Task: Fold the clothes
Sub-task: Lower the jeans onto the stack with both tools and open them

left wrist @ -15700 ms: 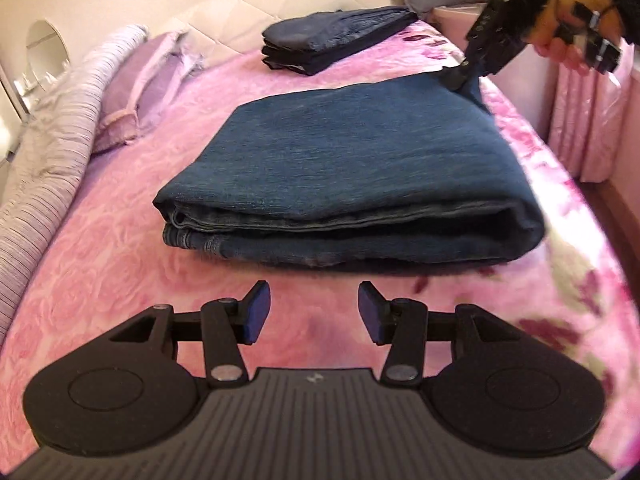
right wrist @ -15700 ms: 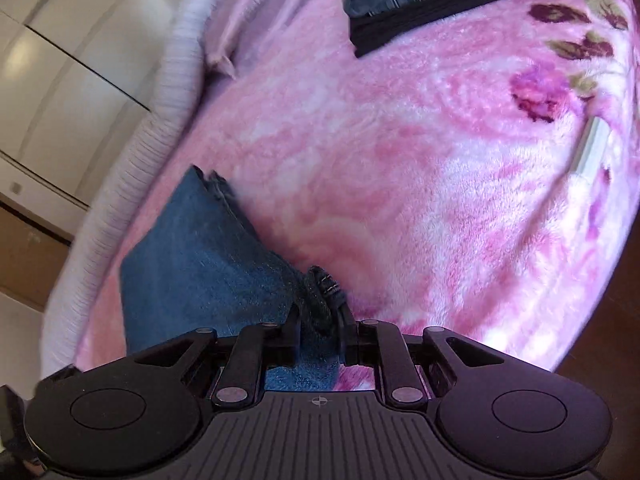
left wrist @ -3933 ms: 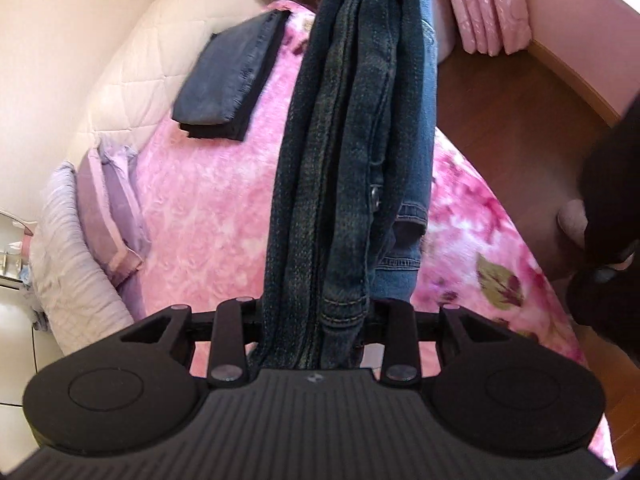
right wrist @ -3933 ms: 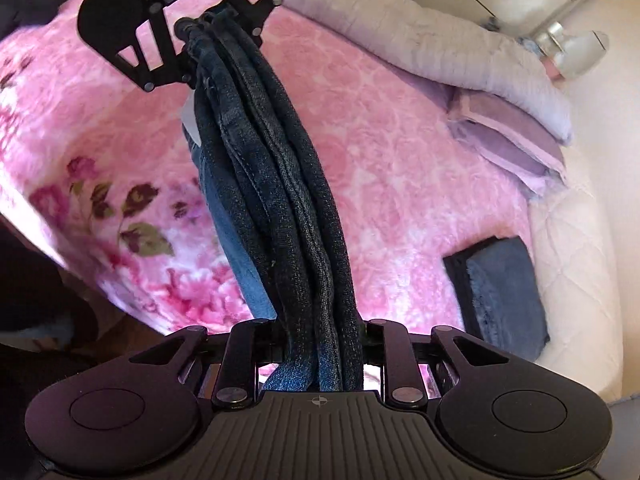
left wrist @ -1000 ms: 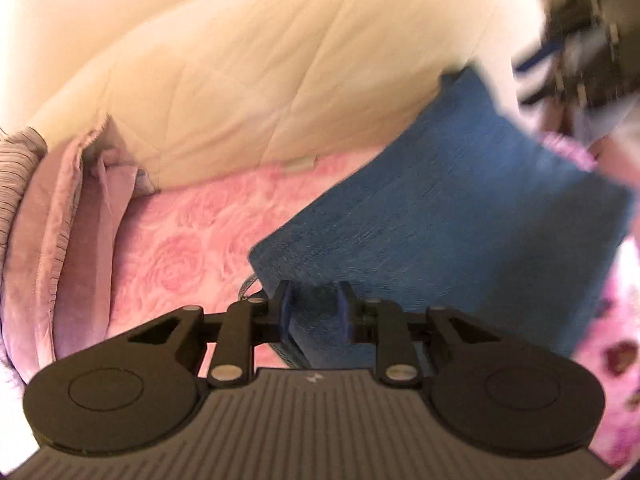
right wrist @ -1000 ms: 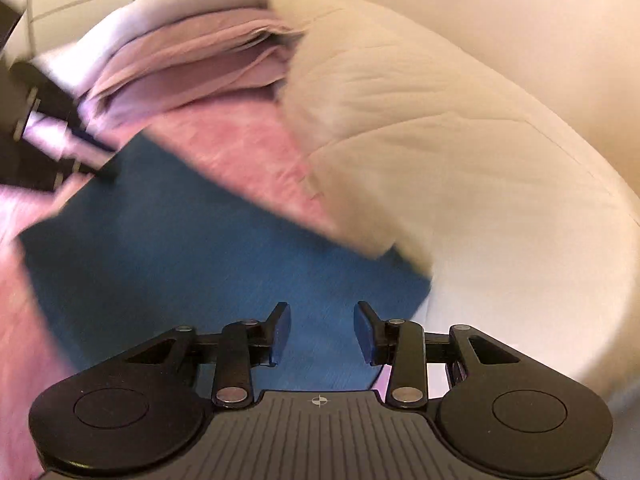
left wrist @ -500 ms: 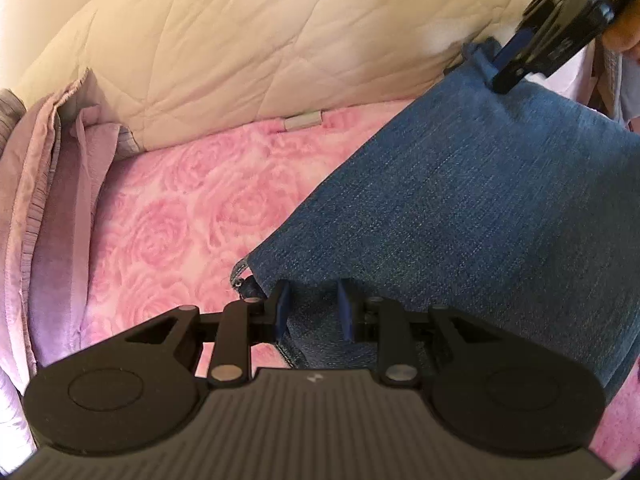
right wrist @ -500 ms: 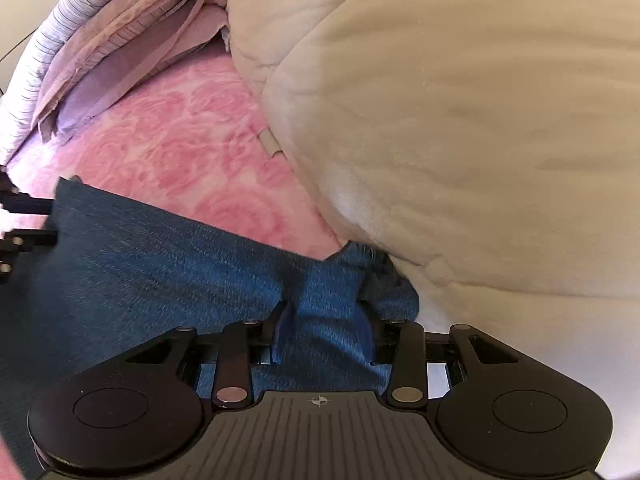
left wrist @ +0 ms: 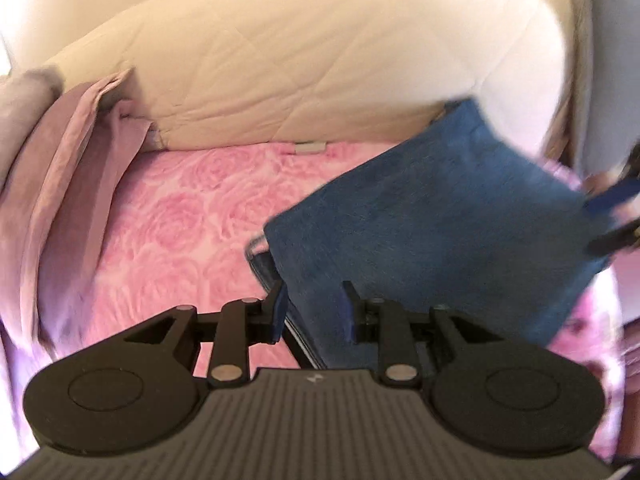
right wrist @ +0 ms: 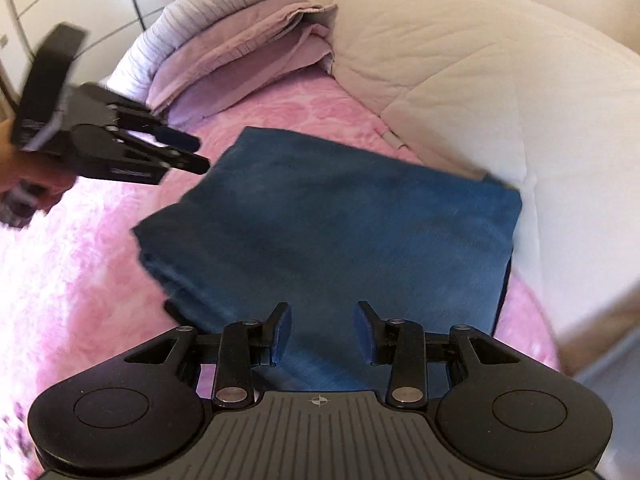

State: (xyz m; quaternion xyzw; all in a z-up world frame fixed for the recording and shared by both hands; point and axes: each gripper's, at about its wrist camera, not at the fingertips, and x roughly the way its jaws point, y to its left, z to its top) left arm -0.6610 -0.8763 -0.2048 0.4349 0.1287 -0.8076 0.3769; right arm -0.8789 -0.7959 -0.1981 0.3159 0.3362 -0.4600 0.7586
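Both grippers, left gripper [left wrist: 313,307] and right gripper [right wrist: 322,333], stood open, gripping nothing; folded jeans [right wrist: 340,220] lay mid-frame on the bed [right wrist: 80,280], apparently set down finished.

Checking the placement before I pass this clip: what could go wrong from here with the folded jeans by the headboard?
1. The folded jeans butt against the cream headboard and one far corner curls up, so the fold may spring open.
2. The left gripper hangs open close to the jeans' layered edge; a careless pull-back could snag it.
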